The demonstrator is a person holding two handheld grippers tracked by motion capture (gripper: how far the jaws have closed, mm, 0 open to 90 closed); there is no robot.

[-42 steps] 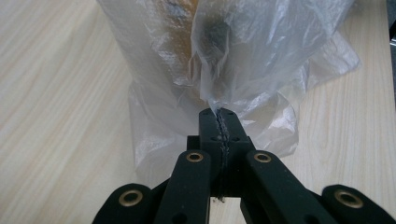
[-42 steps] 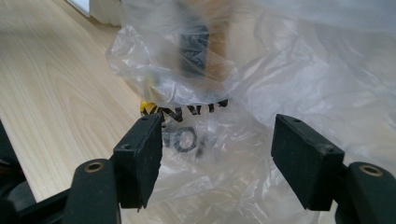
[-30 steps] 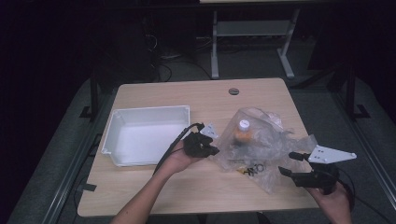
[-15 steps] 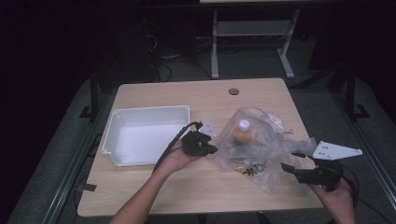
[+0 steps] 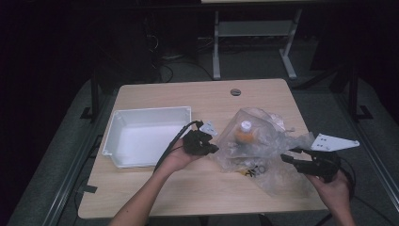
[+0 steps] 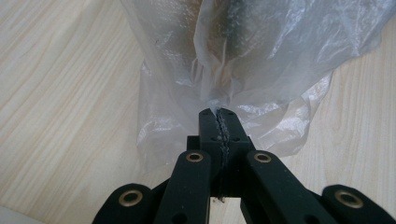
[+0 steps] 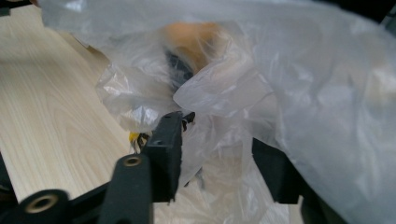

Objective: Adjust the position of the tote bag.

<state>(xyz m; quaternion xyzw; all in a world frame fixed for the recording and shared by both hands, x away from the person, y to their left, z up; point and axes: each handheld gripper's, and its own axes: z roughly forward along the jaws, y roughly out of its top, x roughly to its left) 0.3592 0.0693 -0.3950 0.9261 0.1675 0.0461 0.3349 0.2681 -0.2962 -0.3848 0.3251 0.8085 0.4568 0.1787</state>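
My left gripper (image 6: pixel 219 116) pinches the plastic bag (image 5: pixel 254 141) steady mid-frame, while my right gripper (image 7: pixel 219 154), jaws closing, seemingly gathers a fold.

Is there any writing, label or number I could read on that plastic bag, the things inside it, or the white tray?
No text can be read anywhere.
plastic bag: no print visible.
orange bottle in the bag: any label is too blurred to read.
Yellow-and-black item in the bag: too small to read.
white tray: blank.

There's 1 white tray (image 5: pixel 123 123) sitting on the left side of the wooden table (image 5: pixel 188 188), plus a metal stand (image 5: pixel 254 28) on the floor behind.
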